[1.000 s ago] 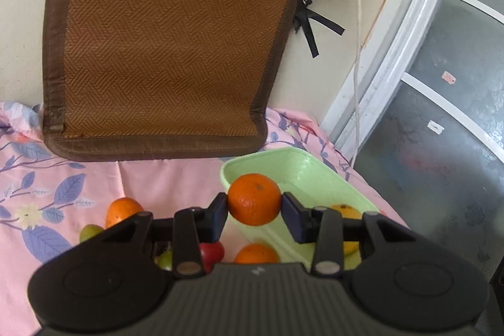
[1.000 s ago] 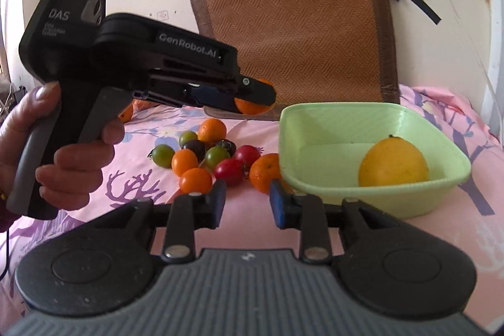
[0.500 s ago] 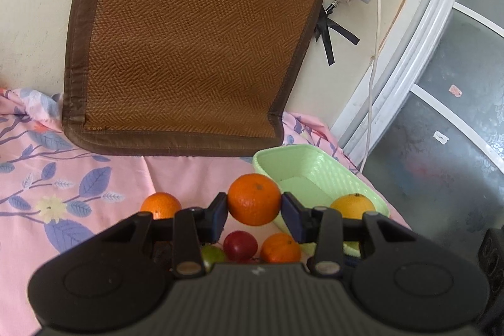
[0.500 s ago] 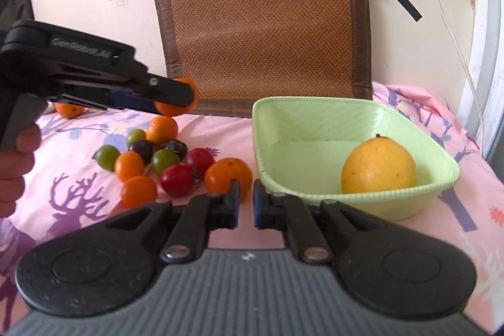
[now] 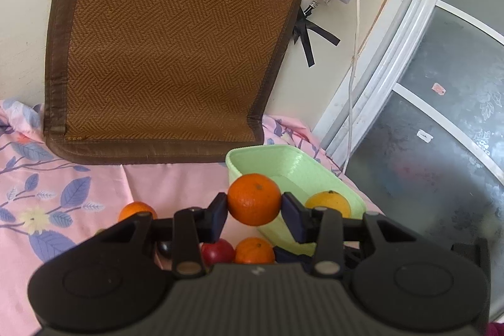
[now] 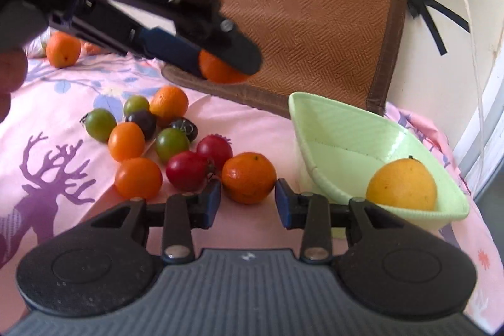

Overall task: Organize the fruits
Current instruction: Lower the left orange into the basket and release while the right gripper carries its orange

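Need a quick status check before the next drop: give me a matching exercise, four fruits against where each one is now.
Things:
1. yellow citrus
2. orange held up
3. orange nearest the basket
4. lone orange

Places:
A. far left on the cloth, apart from the cluster
B. clamped in the left gripper
C. inside the green basket
D. on the cloth, just ahead of the right gripper and its open jaws

Pairs: 1-C, 2-B, 3-D, 4-A

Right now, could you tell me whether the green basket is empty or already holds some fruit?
Not empty: the green basket holds one yellow-orange citrus fruit against its near wall; the rest of its floor is bare.
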Demonstrator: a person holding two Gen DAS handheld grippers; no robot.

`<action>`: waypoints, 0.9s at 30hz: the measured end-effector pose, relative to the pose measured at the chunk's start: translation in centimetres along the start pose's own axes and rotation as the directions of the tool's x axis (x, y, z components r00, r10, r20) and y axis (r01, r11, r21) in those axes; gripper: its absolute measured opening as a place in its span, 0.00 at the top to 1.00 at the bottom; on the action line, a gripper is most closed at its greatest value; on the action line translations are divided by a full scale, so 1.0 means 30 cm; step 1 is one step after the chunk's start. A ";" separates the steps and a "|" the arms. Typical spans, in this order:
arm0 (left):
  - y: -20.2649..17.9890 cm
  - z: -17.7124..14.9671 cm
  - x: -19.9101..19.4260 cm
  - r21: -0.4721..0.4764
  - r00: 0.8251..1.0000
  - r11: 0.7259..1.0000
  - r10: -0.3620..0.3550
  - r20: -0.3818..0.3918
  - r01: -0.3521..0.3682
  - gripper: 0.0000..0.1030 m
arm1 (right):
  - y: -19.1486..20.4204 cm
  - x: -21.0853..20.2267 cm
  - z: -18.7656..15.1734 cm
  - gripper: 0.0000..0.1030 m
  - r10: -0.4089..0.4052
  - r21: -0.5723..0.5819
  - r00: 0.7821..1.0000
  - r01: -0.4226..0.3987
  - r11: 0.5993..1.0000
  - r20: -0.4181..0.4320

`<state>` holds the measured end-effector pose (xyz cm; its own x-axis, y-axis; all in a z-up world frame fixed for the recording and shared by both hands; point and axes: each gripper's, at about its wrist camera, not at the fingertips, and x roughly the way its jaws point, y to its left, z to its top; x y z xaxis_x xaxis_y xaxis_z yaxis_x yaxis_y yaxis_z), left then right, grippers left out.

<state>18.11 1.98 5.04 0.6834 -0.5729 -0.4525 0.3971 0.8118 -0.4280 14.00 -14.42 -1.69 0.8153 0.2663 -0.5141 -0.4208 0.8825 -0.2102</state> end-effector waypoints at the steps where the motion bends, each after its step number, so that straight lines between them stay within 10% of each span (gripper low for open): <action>1: -0.003 0.001 0.002 0.001 1.000 1.000 0.000 0.000 0.000 0.63 | -0.004 0.003 0.000 0.61 0.004 -0.005 1.000 -0.004 1.000 0.000; 9: -0.029 0.031 0.047 0.009 1.000 1.000 0.010 -0.015 -0.010 0.63 | -0.051 -0.151 -0.028 0.62 0.049 0.059 0.987 -0.058 0.997 0.151; 13: -0.066 0.069 0.119 0.035 1.000 0.999 -0.005 -0.030 0.006 0.63 | -0.116 -0.237 -0.034 0.62 -0.082 0.106 0.967 0.057 0.993 0.243; 23: -0.147 0.060 0.361 0.118 0.988 0.990 0.094 -0.124 -0.079 0.55 | -0.259 -0.165 -0.051 0.59 -0.126 0.211 0.971 0.083 0.974 0.201; 27: -0.148 0.061 0.271 0.087 0.988 0.985 0.151 -0.029 -0.148 0.51 | -0.392 -0.250 -0.064 0.60 -0.274 0.348 0.911 0.160 0.924 0.308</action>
<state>23.03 -6.07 4.70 0.7176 -0.4471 -0.5340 0.3434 0.8942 -0.2872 12.07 -27.54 3.05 0.9806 0.1204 -0.1546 -0.1197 0.9927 0.0133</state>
